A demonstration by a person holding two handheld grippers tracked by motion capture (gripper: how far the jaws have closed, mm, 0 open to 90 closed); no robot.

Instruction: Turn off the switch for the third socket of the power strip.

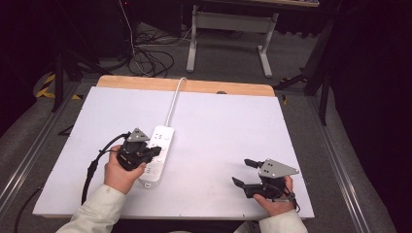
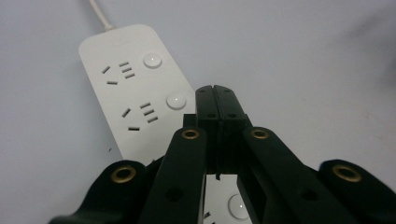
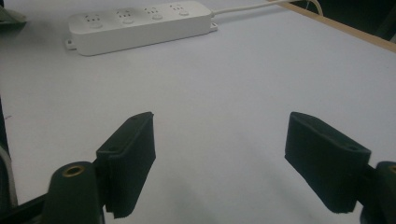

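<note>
A white power strip [image 1: 159, 153] with several sockets and round buttons lies on the white table top, its white cord [image 1: 174, 99] running to the far edge. My left gripper [image 1: 156, 151] hovers over the strip's middle, jaws pressed together with nothing between them. In the left gripper view the shut tips of the left gripper [image 2: 215, 91] sit just right of a round button [image 2: 176, 101] on the power strip [image 2: 126, 84]. My right gripper [image 1: 243, 172] rests near the front right, jaws wide apart and empty. The right gripper [image 3: 219, 158] faces the power strip [image 3: 140, 23] across bare table.
The white board [image 1: 223, 131] lies on a wooden table whose far edge [image 1: 194, 86] shows. Beyond it stand a desk frame [image 1: 228, 34] and loose cables [image 1: 150, 58] on the grey floor. A black cable [image 1: 92, 170] trails from the left gripper.
</note>
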